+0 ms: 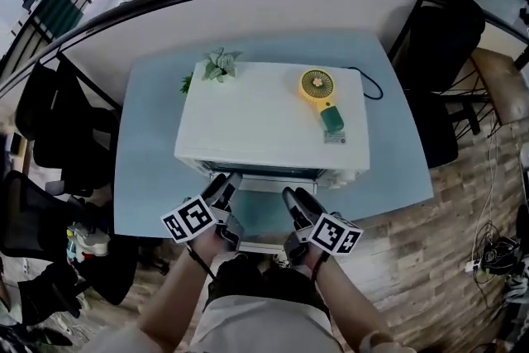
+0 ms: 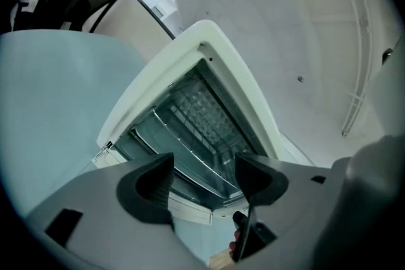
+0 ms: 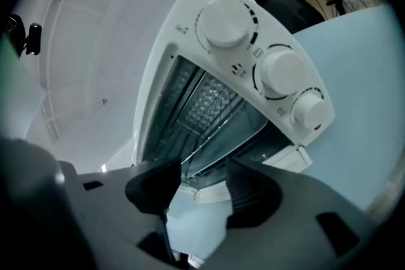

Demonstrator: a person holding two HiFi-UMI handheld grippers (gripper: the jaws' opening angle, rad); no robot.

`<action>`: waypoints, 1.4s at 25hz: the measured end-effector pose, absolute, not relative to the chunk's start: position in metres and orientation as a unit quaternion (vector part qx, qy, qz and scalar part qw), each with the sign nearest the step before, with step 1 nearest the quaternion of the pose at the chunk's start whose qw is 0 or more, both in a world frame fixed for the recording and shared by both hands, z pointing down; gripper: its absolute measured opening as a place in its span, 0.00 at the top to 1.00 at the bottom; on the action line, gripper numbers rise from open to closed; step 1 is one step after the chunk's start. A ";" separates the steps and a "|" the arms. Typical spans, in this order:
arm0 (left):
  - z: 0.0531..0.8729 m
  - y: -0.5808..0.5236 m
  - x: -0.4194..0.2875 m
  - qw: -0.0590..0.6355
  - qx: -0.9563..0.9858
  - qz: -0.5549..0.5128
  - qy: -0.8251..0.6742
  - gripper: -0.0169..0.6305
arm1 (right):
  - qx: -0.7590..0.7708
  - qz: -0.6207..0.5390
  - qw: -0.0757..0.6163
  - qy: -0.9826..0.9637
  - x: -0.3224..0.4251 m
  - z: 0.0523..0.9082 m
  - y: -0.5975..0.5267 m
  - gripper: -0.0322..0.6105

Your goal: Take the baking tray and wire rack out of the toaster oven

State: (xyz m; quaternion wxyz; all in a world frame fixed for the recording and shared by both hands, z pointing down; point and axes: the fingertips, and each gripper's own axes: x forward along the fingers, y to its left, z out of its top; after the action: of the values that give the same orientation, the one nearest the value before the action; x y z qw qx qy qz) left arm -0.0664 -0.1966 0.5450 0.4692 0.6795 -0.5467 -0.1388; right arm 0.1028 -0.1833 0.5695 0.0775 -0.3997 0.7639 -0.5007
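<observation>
Wire rack [image 2: 201, 105], a shiny metal grid, and smooth flat baking tray [image 2: 158, 136] sit inside the boxy white toaster oven [image 1: 264, 120]. The left gripper [image 2: 199, 177] and right gripper [image 3: 202, 185] stand before its open front, jaws apart and empty.

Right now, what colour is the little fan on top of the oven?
The fan is yellow with a green handle, clearest in the head view.

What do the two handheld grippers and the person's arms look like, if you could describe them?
Both match. The left gripper and right gripper have black ribbed jaws on a smooth grey body. Each carries a cube with black-and-white square markers: the left cube and right cube. The forearms are bare; no sleeves show.
</observation>
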 end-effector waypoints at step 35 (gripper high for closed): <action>0.644 -0.263 -0.084 0.539 0.606 -0.328 -0.485 0.80 | -0.447 -0.557 0.304 0.631 0.111 0.645 -0.279 0.78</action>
State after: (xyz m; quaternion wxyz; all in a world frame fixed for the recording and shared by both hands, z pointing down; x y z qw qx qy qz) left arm -0.0838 -0.2625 0.6439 0.5390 0.6056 -0.4851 -0.3277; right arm 0.1114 -0.2792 0.6454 0.3037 -0.4474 0.6307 -0.5565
